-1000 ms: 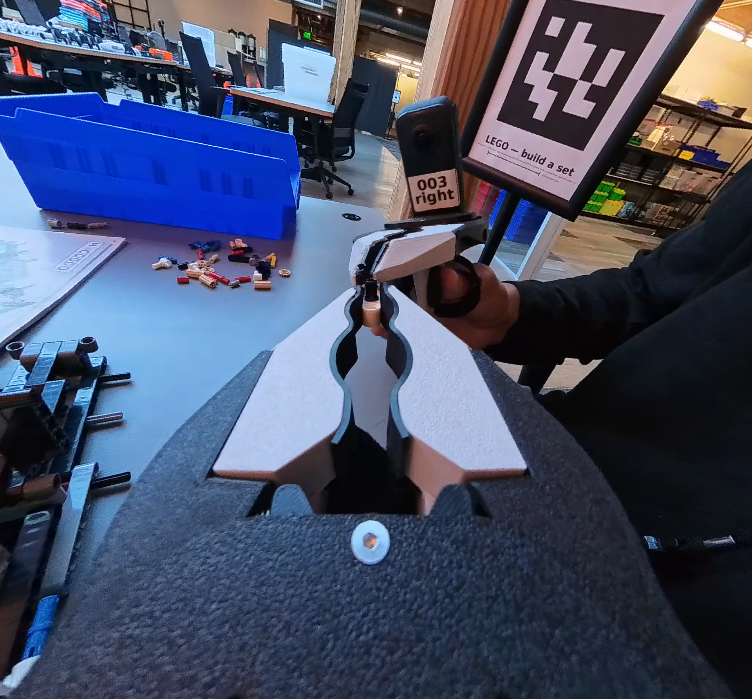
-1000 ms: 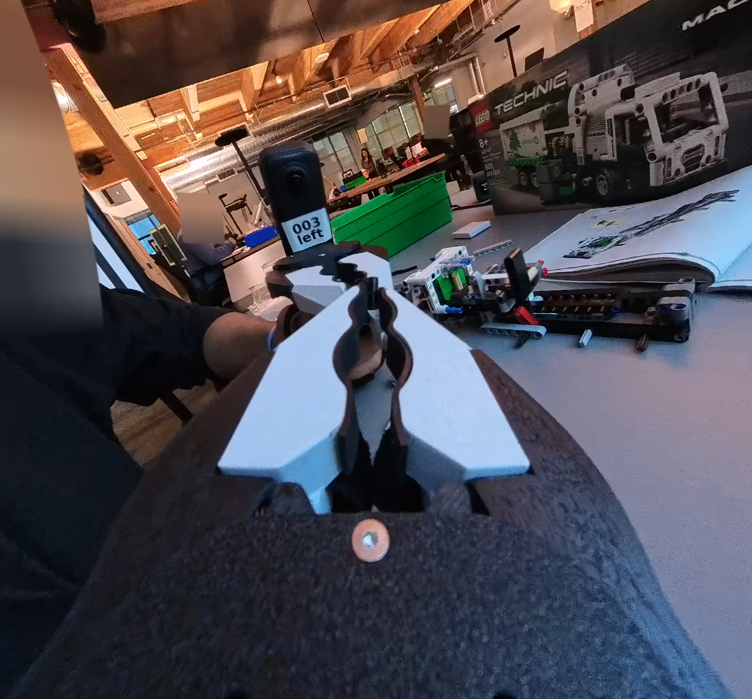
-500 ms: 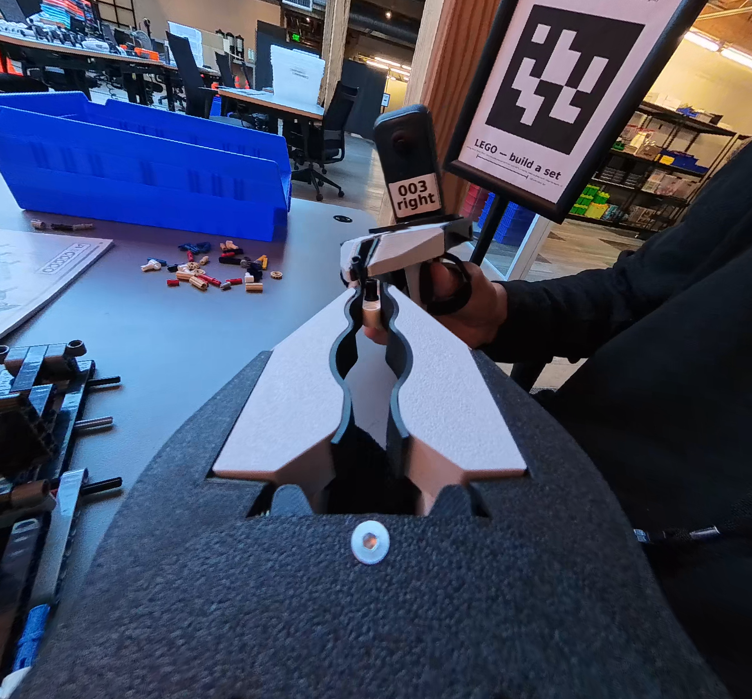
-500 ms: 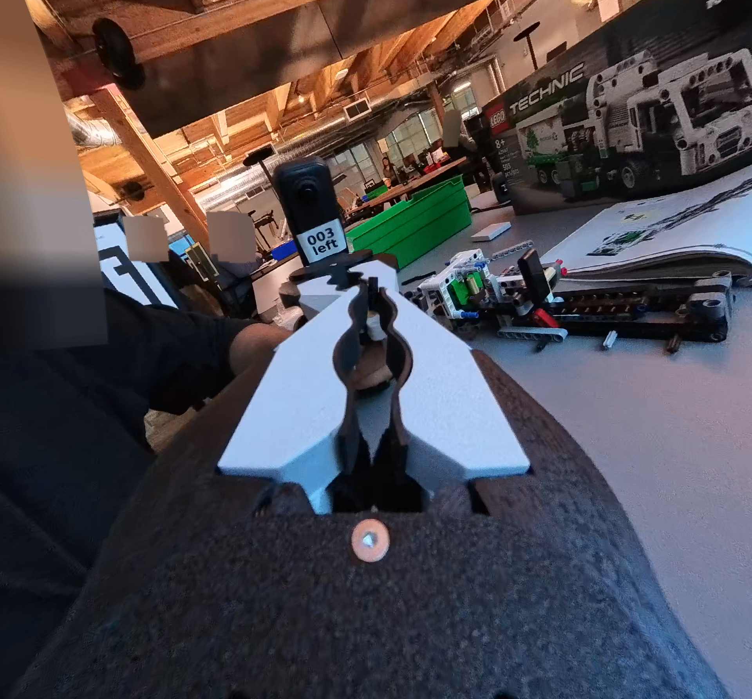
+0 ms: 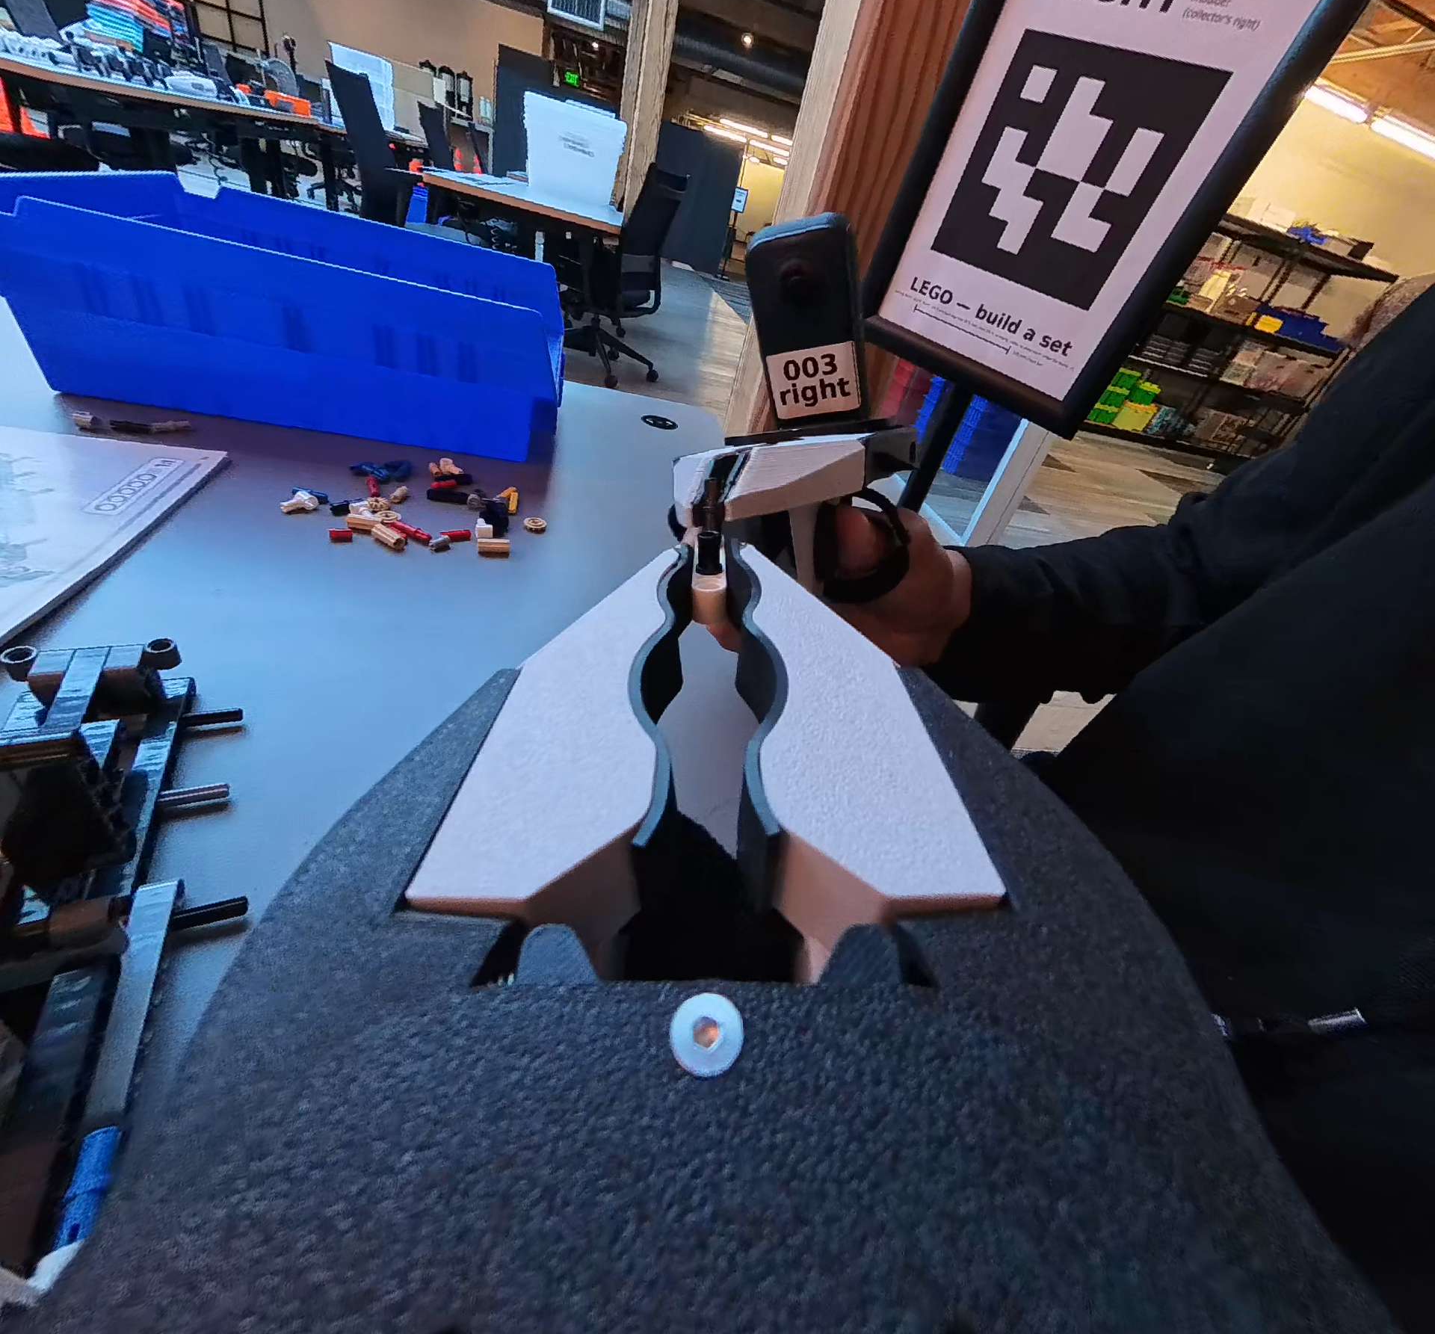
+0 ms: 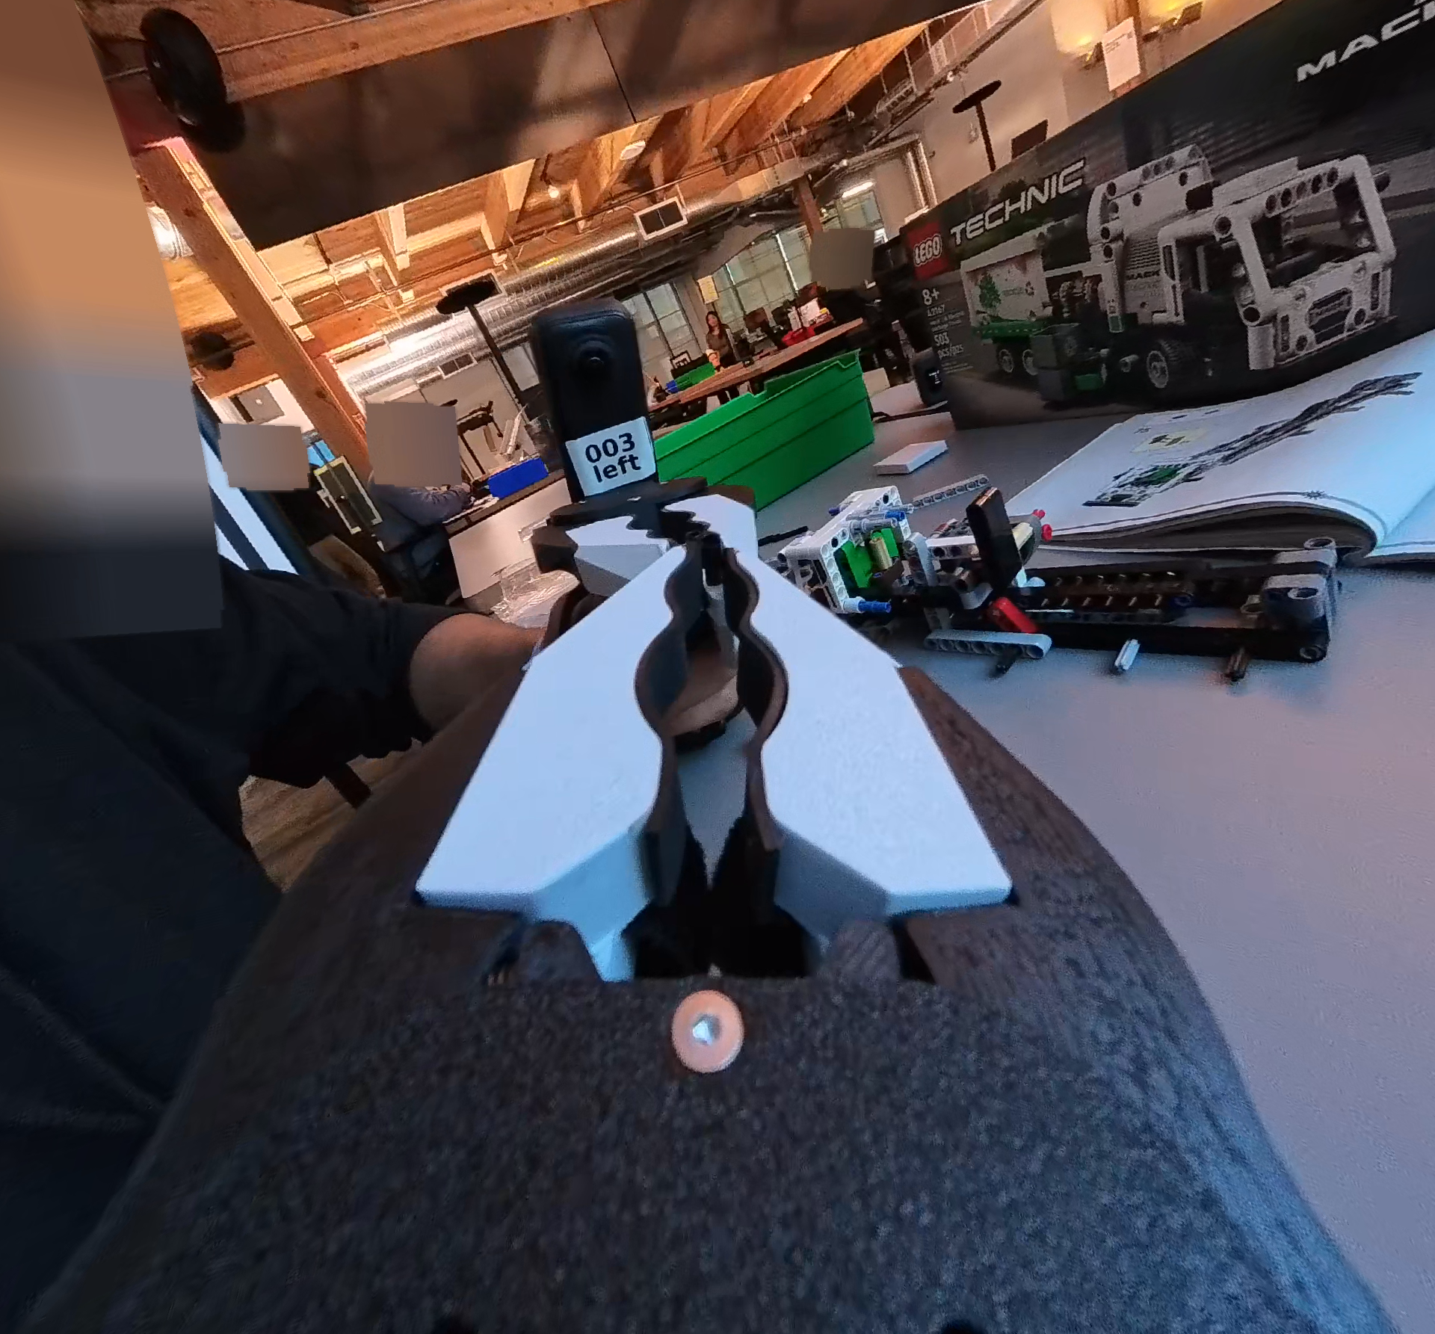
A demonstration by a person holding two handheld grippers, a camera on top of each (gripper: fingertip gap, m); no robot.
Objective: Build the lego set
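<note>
My left gripper (image 5: 708,576) is shut on a small tan connector (image 5: 710,595), held above the table's near edge. My right gripper (image 6: 710,561) faces it tip to tip and is shut on a short black pin (image 6: 710,568). In the left wrist view the black pin (image 5: 707,550) stands end-on against the top of the tan connector, with the right gripper (image 5: 710,501) just behind it. The partly built dark truck chassis (image 6: 1087,590) lies on the grey table (image 6: 1165,792); it also shows in the left wrist view (image 5: 85,753).
A pile of small loose parts (image 5: 419,512) lies before a blue bin (image 5: 310,334). An open instruction booklet (image 6: 1242,474), the set box (image 6: 1165,272) and a green bin (image 6: 769,427) stand behind the chassis. A framed sign on a stand (image 5: 1087,155) rises at the table's corner. My left and right fingertips are right by each other.
Both grippers stay shut and tip to tip. They have shifted slightly together, and the right gripper's view has tipped upward a little. The pin and connector remain pressed end to end.
</note>
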